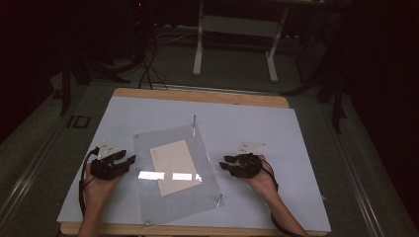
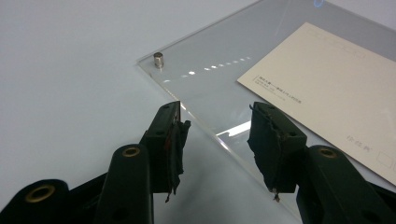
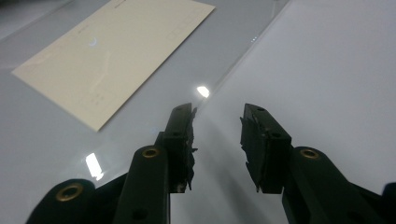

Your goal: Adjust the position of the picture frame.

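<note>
Both hands lie low, facing inward: left gripper [image 1: 129, 160] and right gripper [image 1: 223, 163] flank the clear sheet [image 1: 148, 200], jaws parted, grasping nothing.

High view dim, room beyond table [image 1: 296, 148] nearly black; bright strip of glare on clear sheet [image 1: 170, 176]. Gripper views brighter, evenly lit; small overhead reflections dotted on sheet; jaw bases softly blurred, shadows faint

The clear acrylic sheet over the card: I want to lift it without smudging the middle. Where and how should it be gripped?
Probably at a bare side edge of the clear acrylic sheet, coming in low from the side. It lies flat and thin, and the card sits mid-sheet, away from the edges.
</note>
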A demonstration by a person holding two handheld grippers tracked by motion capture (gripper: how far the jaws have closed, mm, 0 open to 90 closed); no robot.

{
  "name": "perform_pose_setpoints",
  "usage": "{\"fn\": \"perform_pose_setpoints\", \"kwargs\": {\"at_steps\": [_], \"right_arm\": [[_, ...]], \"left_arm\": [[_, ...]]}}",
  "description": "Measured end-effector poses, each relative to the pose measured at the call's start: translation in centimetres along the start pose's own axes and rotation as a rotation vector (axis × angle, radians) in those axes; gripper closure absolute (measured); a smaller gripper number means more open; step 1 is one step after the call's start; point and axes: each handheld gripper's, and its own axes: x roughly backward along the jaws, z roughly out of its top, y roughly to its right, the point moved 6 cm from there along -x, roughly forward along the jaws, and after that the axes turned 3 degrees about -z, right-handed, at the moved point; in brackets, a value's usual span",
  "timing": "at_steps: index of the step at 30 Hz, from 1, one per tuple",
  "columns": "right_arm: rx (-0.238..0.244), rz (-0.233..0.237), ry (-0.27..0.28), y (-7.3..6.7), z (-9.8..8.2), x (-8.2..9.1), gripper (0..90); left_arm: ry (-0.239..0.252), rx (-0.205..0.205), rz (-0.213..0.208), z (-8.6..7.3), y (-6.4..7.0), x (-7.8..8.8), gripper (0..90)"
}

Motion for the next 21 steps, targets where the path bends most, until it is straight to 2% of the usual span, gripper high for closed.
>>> {"fn": "perform_pose_setpoints", "kwargs": {"at_steps": [4,7,11,14,17,21], "right_arm": [[-0.017,0.000,0.033,0.0,-0.8,1.0,63.3],[-0.011,0.006,0.031,-0.2,-1.3,1.5,63.4],[0.018,0.022,0.034,-1.0,-1.9,2.2,64.0],[0.057,0.034,0.022,-1.9,-2.5,2.8,64.3],[0.067,0.049,0.023,-2.8,-2.9,3.1,64.6],[0.096,0.076,0.015,-4.0,-3.5,3.5,64.9]], "left_arm": [[-0.005,-0.004,-0.001,0.0,0.1,-0.1,54.0],[-0.007,-0.005,0.000,0.0,0.1,-0.2,54.0],[-0.005,-0.004,-0.001,0.0,0.0,-0.2,54.1],[-0.003,-0.002,-0.004,0.0,0.1,-0.2,54.1],[-0.003,-0.005,-0.007,0.0,0.1,-0.2,54.1],[0.007,0.013,-0.026,0.2,0.1,-0.3,54.3]]}}
